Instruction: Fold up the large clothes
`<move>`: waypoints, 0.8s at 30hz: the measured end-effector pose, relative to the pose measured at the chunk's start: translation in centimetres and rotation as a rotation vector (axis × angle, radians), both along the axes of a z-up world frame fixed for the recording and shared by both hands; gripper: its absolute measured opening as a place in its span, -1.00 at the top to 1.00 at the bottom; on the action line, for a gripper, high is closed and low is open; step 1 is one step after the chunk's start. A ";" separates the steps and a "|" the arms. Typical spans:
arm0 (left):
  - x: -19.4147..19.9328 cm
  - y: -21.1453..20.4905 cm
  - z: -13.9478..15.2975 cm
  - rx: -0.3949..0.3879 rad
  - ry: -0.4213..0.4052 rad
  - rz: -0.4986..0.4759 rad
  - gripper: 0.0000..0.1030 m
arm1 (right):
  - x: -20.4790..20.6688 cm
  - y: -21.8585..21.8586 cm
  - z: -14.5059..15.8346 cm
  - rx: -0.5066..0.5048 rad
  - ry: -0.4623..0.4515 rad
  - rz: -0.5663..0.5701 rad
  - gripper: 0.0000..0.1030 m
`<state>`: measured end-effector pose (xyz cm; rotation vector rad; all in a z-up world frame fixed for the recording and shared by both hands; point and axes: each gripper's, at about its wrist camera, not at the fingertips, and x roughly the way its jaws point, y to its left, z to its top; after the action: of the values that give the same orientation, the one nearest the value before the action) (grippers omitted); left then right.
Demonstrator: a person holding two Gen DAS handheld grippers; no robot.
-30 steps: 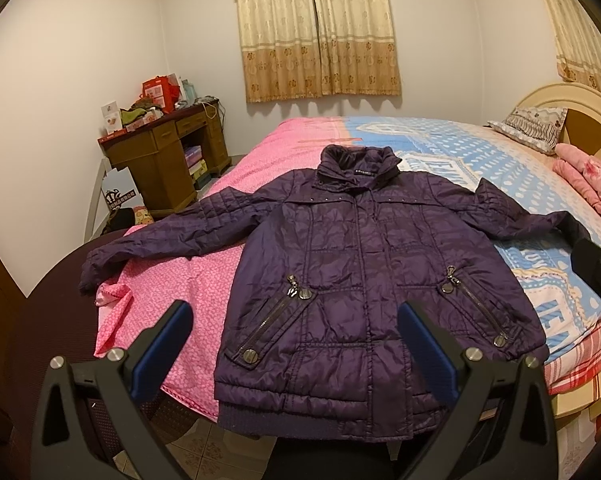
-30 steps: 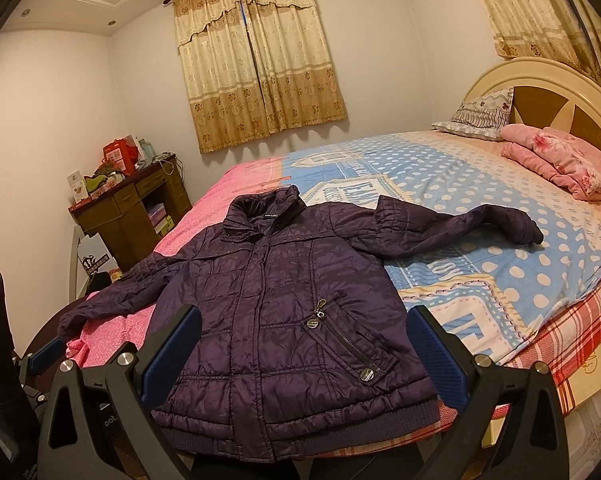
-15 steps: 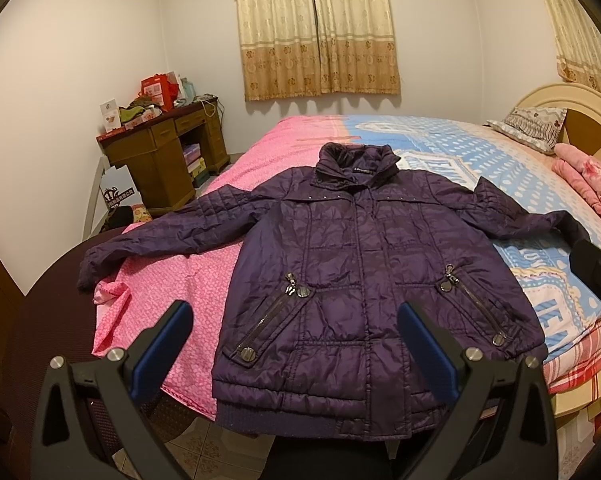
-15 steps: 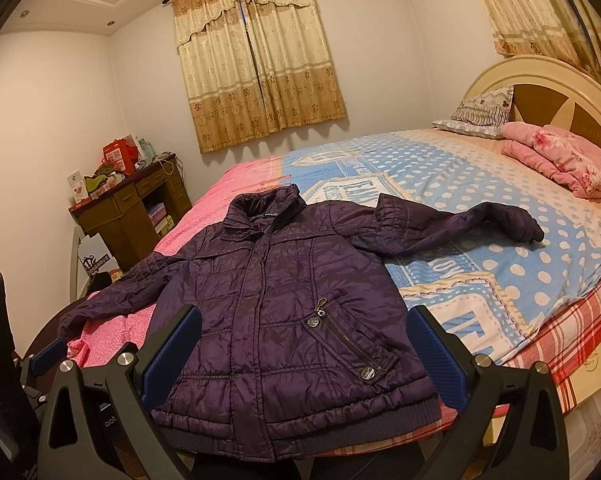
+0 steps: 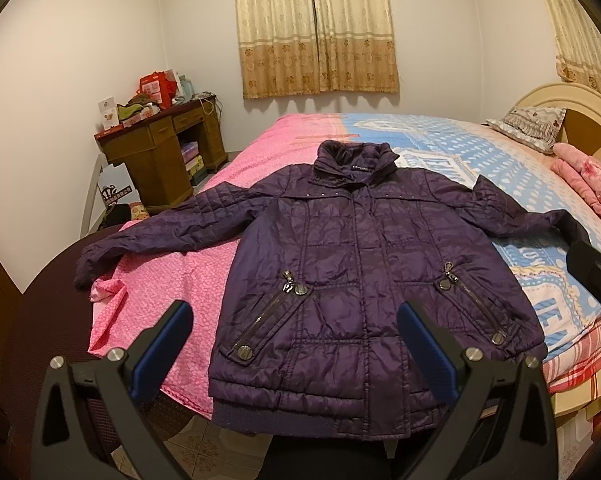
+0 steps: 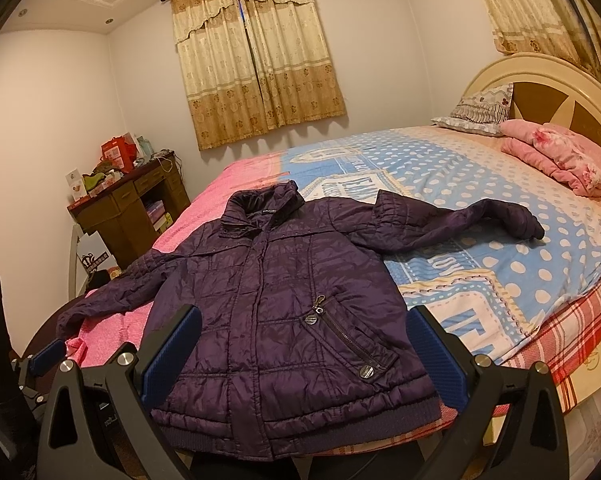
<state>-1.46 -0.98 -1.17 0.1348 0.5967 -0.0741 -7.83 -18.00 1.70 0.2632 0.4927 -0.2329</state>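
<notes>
A dark purple quilted jacket (image 5: pixel 360 272) lies flat and face up on the bed, collar away from me, hem at the near edge, both sleeves spread out. It also shows in the right wrist view (image 6: pixel 284 312). My left gripper (image 5: pixel 294 344) is open and empty, held above the hem. My right gripper (image 6: pixel 304 350) is open and empty, also above the hem, further right. The left sleeve cuff (image 5: pixel 86 264) hangs off the bed's left edge. The right sleeve (image 6: pixel 496 220) lies on the blue spread.
The bed (image 5: pixel 480 148) has a pink and blue spread. A folded pink blanket (image 6: pixel 560 156) and a pillow (image 6: pixel 480 112) lie by the headboard. A wooden desk (image 5: pixel 160 152) with clutter stands at the left wall. A dark chair (image 5: pixel 32 312) is at the left.
Both grippers have stayed nearly still. The left view has shifted slightly, so the jacket sits a little lower. Nothing was taken hold of.
</notes>
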 end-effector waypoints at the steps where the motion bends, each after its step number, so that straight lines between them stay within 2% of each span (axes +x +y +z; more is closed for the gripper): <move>1: 0.2 0.0 -0.2 -0.001 0.000 -0.003 -1.00 | 0.2 -0.3 -0.1 -0.001 0.000 -0.003 -0.98; 6: 0.9 0.6 -1.3 -0.086 0.012 -0.063 -1.00 | 1.5 -3.4 -1.8 0.036 0.027 -0.044 -0.98; 9: 2.8 0.9 -2.6 -0.127 0.078 -0.063 -1.00 | 2.6 -7.0 -4.3 0.116 0.069 -0.096 -0.98; 12: 5.1 1.0 -4.1 -0.137 0.146 -0.045 -1.00 | 3.4 -11.3 -6.5 0.176 0.093 -0.151 -0.95; 13: 5.7 1.1 -4.4 -0.138 0.160 -0.035 -1.00 | 3.5 -12.9 -6.9 0.187 0.086 -0.166 -0.90; 15: 6.7 1.2 -4.6 -0.139 0.172 -0.022 -1.00 | 3.6 -15.7 -7.3 0.195 0.075 -0.194 -0.57; 16: 7.3 1.3 -4.6 -0.142 0.175 -0.021 -1.00 | 3.7 -17.9 -7.6 0.216 0.074 -0.217 -0.56; 19: 9.0 1.0 -4.3 -0.142 0.175 -0.019 -1.00 | 3.2 -25.1 -8.7 0.395 0.024 -0.302 -0.56; 22: 10.8 0.5 -4.2 -0.143 0.183 -0.015 -1.00 | 2.4 -33.7 -10.9 0.714 -0.092 -0.398 -0.56; 24: 11.9 0.1 -4.5 -0.149 0.198 -0.019 -1.00 | 2.3 -38.3 -12.6 0.887 -0.187 -0.457 -0.56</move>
<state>10.46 -0.83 -5.66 -0.0122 0.7845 -0.1510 -5.54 -56.26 -10.86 1.2603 0.3176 -0.4209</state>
